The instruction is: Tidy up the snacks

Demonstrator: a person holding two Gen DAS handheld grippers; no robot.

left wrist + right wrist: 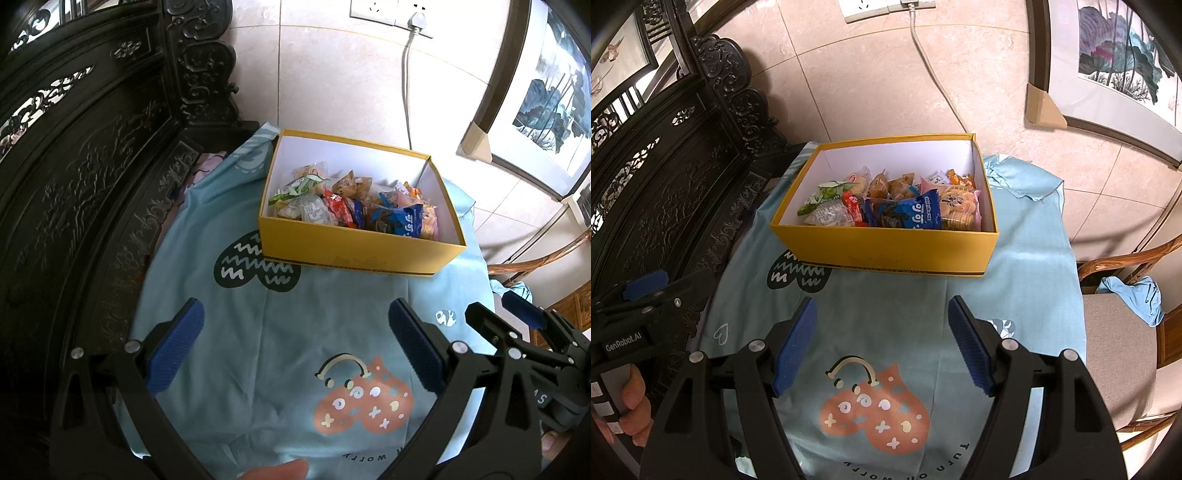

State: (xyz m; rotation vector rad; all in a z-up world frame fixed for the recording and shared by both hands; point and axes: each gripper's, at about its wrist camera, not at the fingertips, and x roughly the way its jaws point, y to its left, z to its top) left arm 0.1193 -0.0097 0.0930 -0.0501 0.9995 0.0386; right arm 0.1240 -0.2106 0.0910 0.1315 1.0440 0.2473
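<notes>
A yellow box (pixel 354 258) (pixel 886 251) stands at the far side of a small table under a light blue printed cloth (pixel 295 325) (pixel 886 314). Inside lie several wrapped snacks (pixel 351 206) (pixel 897 203): green, red and blue packets, brown pastries and a pack of round biscuits (pixel 958 210). My left gripper (pixel 295 325) hovers open over the bare cloth in front of the box, nothing between its blue pads (pixel 177 347). My right gripper (pixel 882 321) is open too, beside it and empty, its pads (pixel 796 343) apart. Each gripper shows at the edge of the other's view.
A dark carved wooden cabinet (pixel 74 184) (pixel 665 184) stands close on the left. A wooden chair (pixel 1119 362) with a blue cloth sits at the right. A framed painting (pixel 1115 66) leans on the tiled wall, and a cable (pixel 934 74) hangs from a socket.
</notes>
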